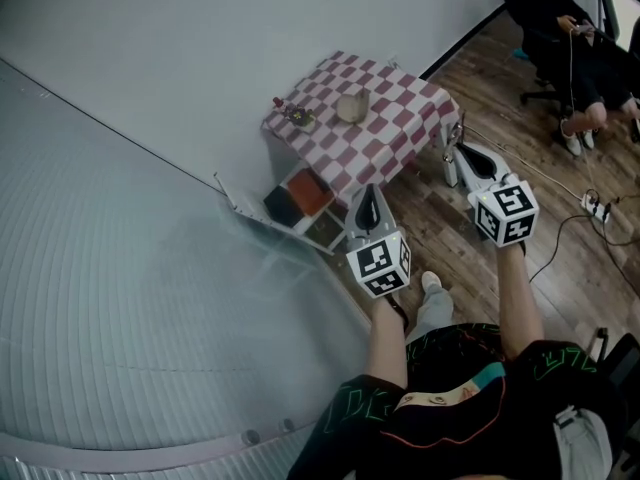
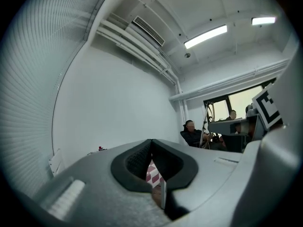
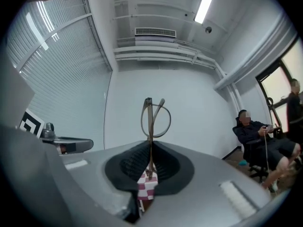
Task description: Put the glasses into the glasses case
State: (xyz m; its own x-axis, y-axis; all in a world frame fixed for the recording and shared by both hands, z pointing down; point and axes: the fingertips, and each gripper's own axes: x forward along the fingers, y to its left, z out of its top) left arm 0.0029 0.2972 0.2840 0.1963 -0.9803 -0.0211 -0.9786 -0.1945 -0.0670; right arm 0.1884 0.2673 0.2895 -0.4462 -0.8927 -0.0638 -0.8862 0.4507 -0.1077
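Note:
A small table with a red-and-white checked cloth [image 1: 390, 128] stands against the white wall. On it lies a pale beige glasses case [image 1: 351, 107]. My right gripper [image 1: 453, 158] is off the table's right corner and is shut on the thin metal-framed glasses [image 3: 152, 116]. They stick up folded from between its pads [image 3: 142, 160]. My left gripper [image 1: 368, 194] hovers at the table's near edge, shut with nothing in it; in the left gripper view [image 2: 151, 146] only a sliver of the checked cloth shows under the jaws.
A small red-topped item [image 1: 297, 117] sits at the table's left end. Below the table is a low shelf with orange and dark boxes [image 1: 300, 198]. A person sits on a chair [image 1: 560, 18] at far right. Cables and a power strip [image 1: 595, 206] lie on the wood floor.

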